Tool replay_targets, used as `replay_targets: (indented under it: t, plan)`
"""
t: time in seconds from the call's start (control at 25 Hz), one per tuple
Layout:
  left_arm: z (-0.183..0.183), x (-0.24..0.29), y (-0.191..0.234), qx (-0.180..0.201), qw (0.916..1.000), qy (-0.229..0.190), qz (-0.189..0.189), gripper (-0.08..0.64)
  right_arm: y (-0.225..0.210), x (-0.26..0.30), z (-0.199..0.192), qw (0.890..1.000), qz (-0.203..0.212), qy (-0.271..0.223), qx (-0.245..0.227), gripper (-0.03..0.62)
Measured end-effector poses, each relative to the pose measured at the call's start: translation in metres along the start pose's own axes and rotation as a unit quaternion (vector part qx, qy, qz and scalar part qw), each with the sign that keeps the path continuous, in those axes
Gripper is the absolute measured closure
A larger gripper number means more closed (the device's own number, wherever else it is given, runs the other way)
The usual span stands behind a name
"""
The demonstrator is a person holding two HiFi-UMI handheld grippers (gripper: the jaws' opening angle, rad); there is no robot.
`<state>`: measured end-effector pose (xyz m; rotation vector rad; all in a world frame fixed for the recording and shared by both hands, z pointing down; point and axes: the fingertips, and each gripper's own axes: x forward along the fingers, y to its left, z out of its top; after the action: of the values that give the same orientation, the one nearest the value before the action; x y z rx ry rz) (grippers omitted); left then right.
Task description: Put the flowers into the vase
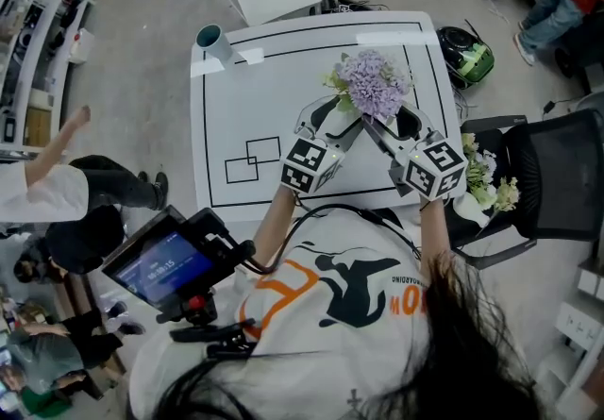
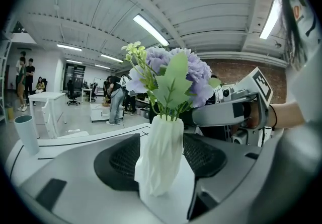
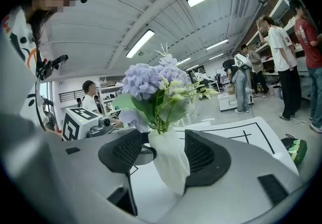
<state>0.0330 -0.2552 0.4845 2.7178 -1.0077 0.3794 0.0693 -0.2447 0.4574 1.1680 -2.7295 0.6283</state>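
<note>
While flowers [image 1: 376, 83] fill vase [image 2: 161, 157], left hand-held gripper [image 1: 338, 118] clamps it, right hand-held gripper [image 1: 393, 126] spread around it.

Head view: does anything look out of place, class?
Yes: a bunch of pale flowers lies on the black chair beside the table, apart from the purple flowers already standing in the white vase.

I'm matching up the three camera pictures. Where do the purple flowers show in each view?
Head view: flowers right of centre, upper part, over the table's right side.
Left gripper view: flowers at centre, rising from the white vase.
Right gripper view: flowers just left of centre, above the vase.
Shared landmark: the white table with black lines, seen in all three.
</note>
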Motion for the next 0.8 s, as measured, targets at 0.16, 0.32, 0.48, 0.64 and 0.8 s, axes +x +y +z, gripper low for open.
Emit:
replay_targets:
  t: [0.16,0.32,0.48,0.64,0.8]
  plan:
    - [-0.005,-0.012,-0.001,-0.003,1.0000,0.003,0.006,0.301,0.006,-0.005,-0.004,1.000,-0.005,0.002,0.000,0.337]
    - [-0.008,-0.021,-0.004,-0.006,0.9999,0.004,0.012,0.302,0.010,-0.013,-0.012,1.000,-0.012,0.007,0.010,0.337]
    - [-0.011,-0.029,-0.010,-0.006,0.9999,0.004,0.013,0.302,0.013,-0.020,-0.022,0.999,-0.023,0.008,0.024,0.337]
    - [-0.013,-0.037,-0.016,0.000,1.0000,0.004,0.009,0.302,0.019,-0.025,-0.024,0.999,-0.028,0.000,0.027,0.339]
    - [-0.015,-0.053,-0.024,0.003,1.0000,0.000,0.009,0.304,0.035,-0.028,-0.025,0.999,-0.030,-0.011,0.018,0.375]
